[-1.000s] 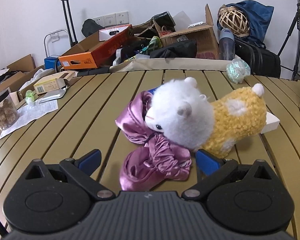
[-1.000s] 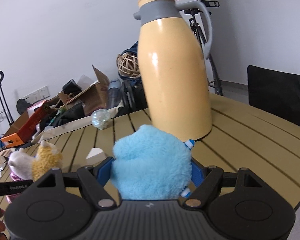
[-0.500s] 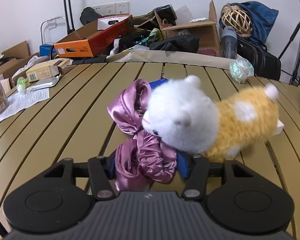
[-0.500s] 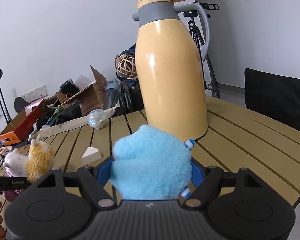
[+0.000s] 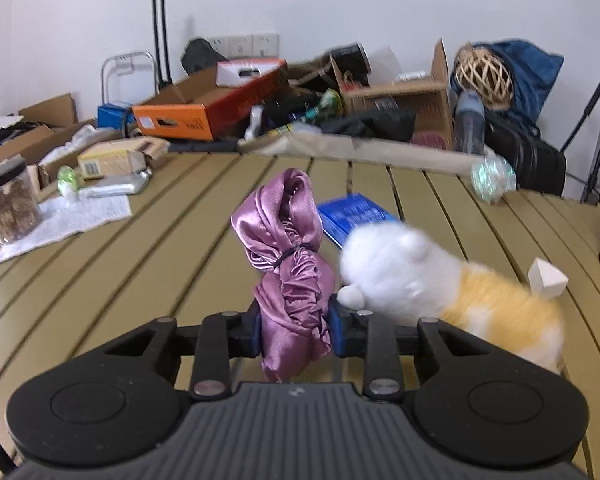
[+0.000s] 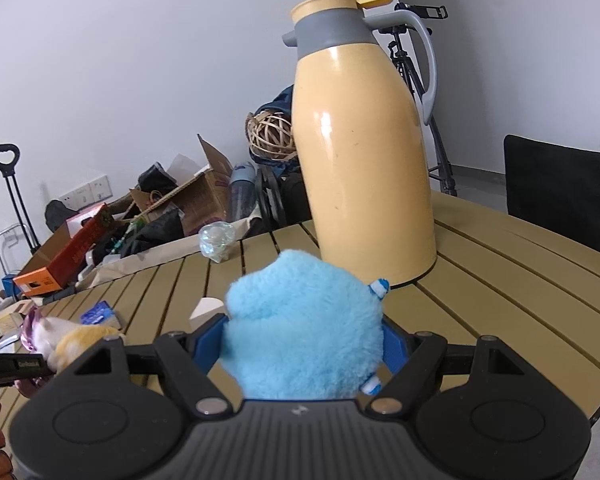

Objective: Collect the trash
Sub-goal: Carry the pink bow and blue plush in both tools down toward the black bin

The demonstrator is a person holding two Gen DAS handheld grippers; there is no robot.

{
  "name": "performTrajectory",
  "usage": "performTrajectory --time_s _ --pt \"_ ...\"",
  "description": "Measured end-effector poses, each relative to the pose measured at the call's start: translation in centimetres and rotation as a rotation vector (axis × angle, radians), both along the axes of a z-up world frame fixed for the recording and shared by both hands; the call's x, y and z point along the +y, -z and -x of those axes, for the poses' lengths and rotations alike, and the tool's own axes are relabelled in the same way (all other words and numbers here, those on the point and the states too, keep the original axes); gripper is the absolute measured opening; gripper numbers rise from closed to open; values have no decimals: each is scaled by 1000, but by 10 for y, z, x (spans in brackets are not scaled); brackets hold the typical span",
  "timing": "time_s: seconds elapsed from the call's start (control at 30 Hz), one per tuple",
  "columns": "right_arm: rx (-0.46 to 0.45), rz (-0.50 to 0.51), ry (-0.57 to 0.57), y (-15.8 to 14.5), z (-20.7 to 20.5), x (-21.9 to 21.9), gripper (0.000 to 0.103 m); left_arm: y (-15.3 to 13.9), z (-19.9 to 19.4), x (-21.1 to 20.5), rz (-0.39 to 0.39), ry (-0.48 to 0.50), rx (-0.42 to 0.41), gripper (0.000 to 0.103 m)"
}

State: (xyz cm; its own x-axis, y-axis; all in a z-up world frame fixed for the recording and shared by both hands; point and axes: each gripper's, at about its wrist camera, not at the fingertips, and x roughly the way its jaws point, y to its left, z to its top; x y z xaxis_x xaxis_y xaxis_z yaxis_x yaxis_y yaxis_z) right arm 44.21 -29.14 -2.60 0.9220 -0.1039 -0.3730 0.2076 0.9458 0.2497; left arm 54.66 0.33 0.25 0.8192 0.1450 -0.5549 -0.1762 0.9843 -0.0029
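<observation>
Over the slatted worktop [image 5: 148, 248], the left gripper [image 5: 294, 326] tilts downward, its fingers [image 5: 252, 328] clamped tight on the purple satin cloth [image 5: 288, 256], which stands up beside the white-and-yellow plush [image 5: 420, 284]. Near the yellow jug [image 6: 364, 152], the right gripper [image 6: 302, 346] angles slightly down, fingers [image 6: 208, 344] pressed against a blue plush [image 6: 304, 340].

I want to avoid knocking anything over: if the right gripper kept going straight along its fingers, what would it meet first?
Probably the yellow thermos jug, standing just beyond the blue plush toy that the right gripper holds; depth is hard to judge.
</observation>
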Motion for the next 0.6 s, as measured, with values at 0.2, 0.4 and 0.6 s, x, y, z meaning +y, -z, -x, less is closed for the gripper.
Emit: performTrajectory --time_s 0.2,0.4,0.6 --pt "-26 -22 -31 -6 12 8 77 -21 30 19 0 -28 -47 31" --pt "-49 -31 -76 -13 27 24 77 -30 59 30 -1 -25 -54 31" --pt "-69 -23 -120 -19 45 38 77 -33 89 37 19 -18 -43 31"
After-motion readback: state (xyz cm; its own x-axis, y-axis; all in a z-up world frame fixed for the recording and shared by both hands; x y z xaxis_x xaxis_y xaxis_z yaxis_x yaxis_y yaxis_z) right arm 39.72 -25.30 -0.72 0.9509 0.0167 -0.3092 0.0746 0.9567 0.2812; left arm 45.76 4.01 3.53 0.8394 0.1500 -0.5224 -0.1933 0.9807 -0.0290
